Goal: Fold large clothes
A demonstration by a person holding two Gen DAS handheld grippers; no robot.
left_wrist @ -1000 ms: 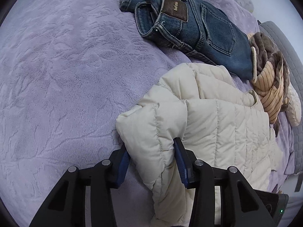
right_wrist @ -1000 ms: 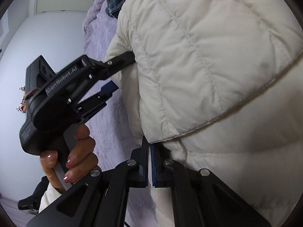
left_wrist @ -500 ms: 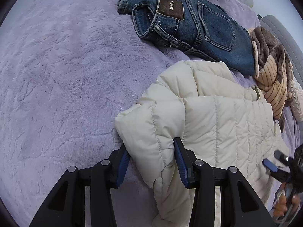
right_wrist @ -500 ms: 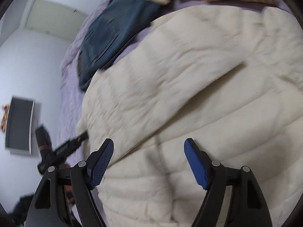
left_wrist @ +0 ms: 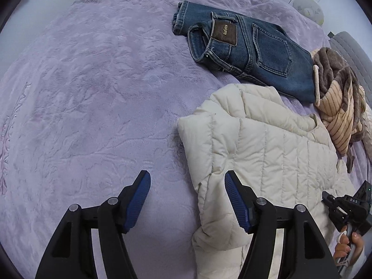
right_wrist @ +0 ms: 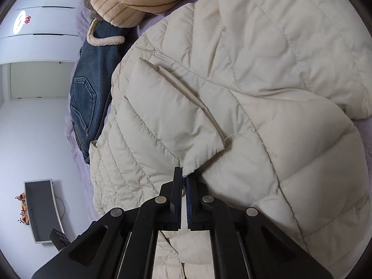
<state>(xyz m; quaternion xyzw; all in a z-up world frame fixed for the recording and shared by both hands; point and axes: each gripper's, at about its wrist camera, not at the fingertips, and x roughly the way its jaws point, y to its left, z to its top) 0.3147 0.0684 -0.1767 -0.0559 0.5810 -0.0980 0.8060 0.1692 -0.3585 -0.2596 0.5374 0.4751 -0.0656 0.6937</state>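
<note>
Item 1. Lilac plush bedspread (left_wrist: 93, 107): the work surface; it bears every garment here.

Item 2. Cream quilted puffer jacket (left_wrist: 267, 153): your task piece, lying on the near right part of the bedspread. Its left side looks turned in along a padded edge; the rest is bulky and loose. I judge the fold begun, not finished: at least one more turn and a squaring-up remain.

Item 3. Blue jeans (left_wrist: 251, 51): folded, lying far of the jacket and touching its far edge. Counted as done, by their shape.

Item 4. Brown and striped fleece garment (left_wrist: 341, 107): crumpled at the far right, beside the jeans. Unfolded; it is left to do.

Item 5. Your left gripper (left_wrist: 187, 196): jaws have just been opening and stand wide, over the near left edge of the jacket. The right pad sits against the fabric; the jacket's edge lies between the jaws, but nothing is clamped.

Item 6. Your right gripper (right_wrist: 183, 180): jaws have just been closing and now pinch the corner of a loose quilted flap (right_wrist: 167, 121) at the jacket's near right.

Item 7. Containers: none in view; no basket, box or drawer holds anything.
</note>
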